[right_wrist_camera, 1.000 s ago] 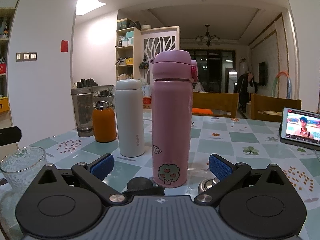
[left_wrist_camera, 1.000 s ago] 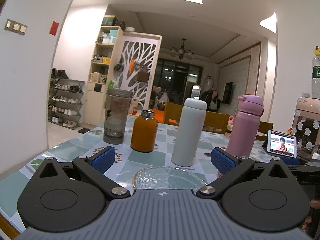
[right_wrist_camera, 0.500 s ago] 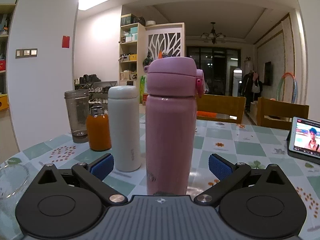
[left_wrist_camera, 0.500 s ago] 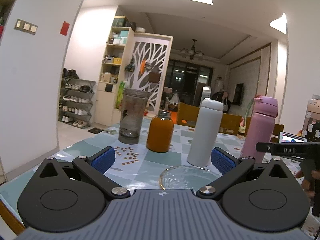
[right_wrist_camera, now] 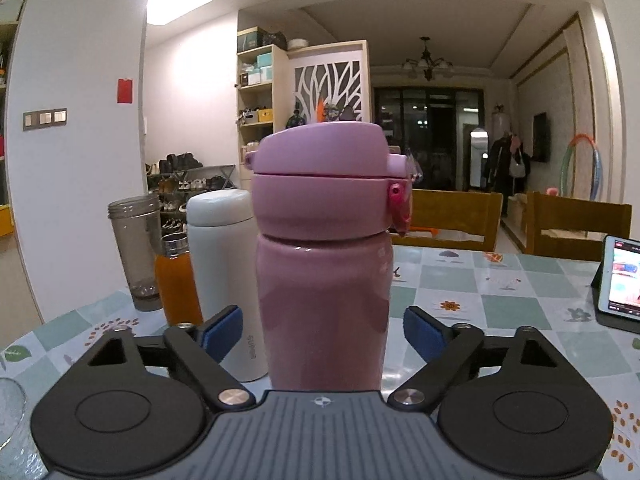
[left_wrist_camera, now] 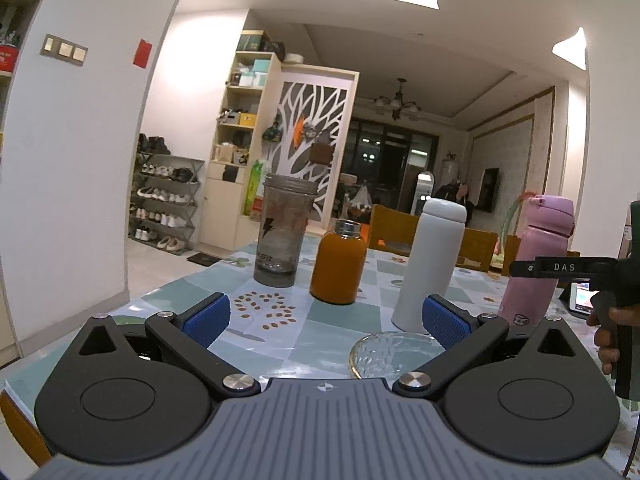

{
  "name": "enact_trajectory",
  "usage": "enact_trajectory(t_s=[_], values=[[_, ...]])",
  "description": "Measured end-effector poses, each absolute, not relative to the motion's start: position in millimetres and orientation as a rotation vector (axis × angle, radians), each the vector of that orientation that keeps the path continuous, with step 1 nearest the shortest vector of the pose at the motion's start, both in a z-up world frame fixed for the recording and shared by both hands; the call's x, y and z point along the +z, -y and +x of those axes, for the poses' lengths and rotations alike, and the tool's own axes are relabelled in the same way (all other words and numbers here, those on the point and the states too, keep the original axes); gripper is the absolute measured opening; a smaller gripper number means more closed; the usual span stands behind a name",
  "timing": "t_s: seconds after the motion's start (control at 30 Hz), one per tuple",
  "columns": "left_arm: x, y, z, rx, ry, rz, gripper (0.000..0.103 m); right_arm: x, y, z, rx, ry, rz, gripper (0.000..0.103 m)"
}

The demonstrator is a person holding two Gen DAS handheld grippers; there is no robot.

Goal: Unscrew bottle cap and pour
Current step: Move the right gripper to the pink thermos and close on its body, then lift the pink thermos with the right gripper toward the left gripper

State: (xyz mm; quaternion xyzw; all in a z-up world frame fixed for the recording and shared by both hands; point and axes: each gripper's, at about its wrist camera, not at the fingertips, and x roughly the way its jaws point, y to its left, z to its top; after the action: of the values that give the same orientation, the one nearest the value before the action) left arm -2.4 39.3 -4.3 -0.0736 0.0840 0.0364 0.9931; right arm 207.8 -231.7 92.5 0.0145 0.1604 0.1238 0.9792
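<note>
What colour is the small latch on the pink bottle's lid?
The latch on the pink bottle is a darker magenta-pink, clearest in the right wrist view.

On the table (left_wrist_camera: 280,332), four bottles (left_wrist_camera: 338,264) stand in a row; a glass (left_wrist_camera: 394,354) sits nearer, a tablet (right_wrist_camera: 622,278) far right.

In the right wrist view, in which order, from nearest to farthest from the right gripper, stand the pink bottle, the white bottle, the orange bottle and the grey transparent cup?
1. Pink bottle: between the open fingers of the right gripper.
2. White bottle: just behind, to the left.
3. Orange bottle: further left and back.
4. Grey transparent cup: farthest, leftmost.
</note>
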Motion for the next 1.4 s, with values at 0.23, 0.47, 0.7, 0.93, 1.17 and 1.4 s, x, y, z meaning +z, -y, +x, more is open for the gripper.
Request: enact_trajectory(t_s=[0.23, 0.47, 0.7, 0.93, 1.17, 1.4], values=[[-4.3, -40.6, -5.1, 0.075, -0.159, -0.157, 0.103, 90.9, 237.0, 210.0, 0.266, -0.325, 0.043, 0.075], [-5.5, -41.7, -8.2, 0.086, -0.146, -0.178, 0.103, 90.3, 239.1, 209.8, 0.276, -0.322, 0.043, 0.068], [-7.1, -42.9, -12.7, 0.126, -0.166, -0.176, 0.103, 90.7, 240.6, 208.9, 0.280, -0.305, 0.044, 0.068], [-9.7, -47.1, -15.9, 0.133, -0.206, -0.198, 0.103, 94.1, 239.7, 208.9, 0.291, -0.312, 0.041, 0.067], [-11.9, -46.4, -21.9, 0.140, -0.199, -0.219, 0.103, 100.0, 236.5, 203.4, 0.329, -0.307, 0.042, 0.067], [-13.3, -38.7, -24.8, 0.124, -0.200, -0.171, 0.103, 113.2, 230.8, 188.5, 0.389, -0.287, 0.034, 0.067]])
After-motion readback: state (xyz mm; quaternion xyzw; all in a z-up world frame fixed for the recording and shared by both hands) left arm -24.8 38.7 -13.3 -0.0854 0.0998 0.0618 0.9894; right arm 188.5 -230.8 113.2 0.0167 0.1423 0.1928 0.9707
